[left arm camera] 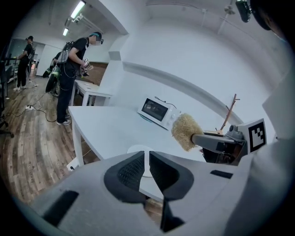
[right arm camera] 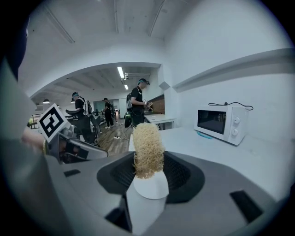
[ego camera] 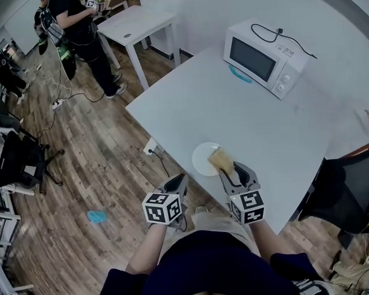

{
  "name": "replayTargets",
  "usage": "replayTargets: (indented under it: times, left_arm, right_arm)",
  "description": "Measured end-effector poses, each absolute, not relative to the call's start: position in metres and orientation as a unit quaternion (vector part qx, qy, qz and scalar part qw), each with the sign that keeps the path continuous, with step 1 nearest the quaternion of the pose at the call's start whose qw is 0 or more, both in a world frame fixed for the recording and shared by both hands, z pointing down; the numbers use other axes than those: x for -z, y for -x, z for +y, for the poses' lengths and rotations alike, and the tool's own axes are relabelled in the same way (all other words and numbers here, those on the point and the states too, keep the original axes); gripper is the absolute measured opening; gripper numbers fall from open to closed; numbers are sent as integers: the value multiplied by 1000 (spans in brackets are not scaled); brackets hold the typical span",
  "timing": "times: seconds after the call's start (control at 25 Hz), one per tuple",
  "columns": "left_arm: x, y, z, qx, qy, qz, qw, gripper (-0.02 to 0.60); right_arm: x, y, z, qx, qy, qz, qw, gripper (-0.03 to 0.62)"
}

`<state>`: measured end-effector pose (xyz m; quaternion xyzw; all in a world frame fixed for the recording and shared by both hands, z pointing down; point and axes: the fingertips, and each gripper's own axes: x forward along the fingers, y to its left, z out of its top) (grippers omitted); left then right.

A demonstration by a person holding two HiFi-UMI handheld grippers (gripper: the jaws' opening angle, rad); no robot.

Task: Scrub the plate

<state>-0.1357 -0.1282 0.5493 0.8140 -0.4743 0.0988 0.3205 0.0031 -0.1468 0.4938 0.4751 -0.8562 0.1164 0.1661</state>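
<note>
plate (ego camera: 201, 161) — on table (ego camera: 231, 112), near edge | scrubber (ego camera: 220, 160) over plate | microwave (ego camera: 261, 56) behind

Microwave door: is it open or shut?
Shut: the microwave door lies flush with its front panel in all three views.

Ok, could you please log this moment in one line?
left claw: shut, empty | right claw: shut on scrub brush | brush head: above plate edge

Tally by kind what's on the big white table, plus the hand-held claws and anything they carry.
Plate: 1
Microwave: 1
Teal item under the microwave: 1
Scrubbing brush, gripped by the right claw: 1
Claws: 2, the left claw shut and empty
Total: 6
</note>
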Motion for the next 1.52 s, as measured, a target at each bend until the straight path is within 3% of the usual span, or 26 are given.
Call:
replayTargets:
  times: [0.32, 0.44, 0.52, 0.92, 1.52]
  left_arm:
    - [-593, 114, -181, -123, -800, -460, 365, 30]
    - [-614, 111, -194, -137, -794, -450, 385, 123]
    - [-627, 113, -201, -151, -788, -452, 391, 127]
    - [-669, 105, -216, -192, -761, -434, 442, 129]
    - [-680, 101, -230, -214, -767, -419, 436, 83]
  right_arm:
    - [-544, -10, -188, -120, -468, -850, 211, 173]
    - [-563, -9, -201, -122, -461, -849, 226, 173]
    - [-576, -8, -208, -124, -457, -848, 239, 173]
    - [-623, -10, -237, -130, -436, -839, 299, 173]
    - [-634, 1, -253, -116, -435, -836, 314, 173]
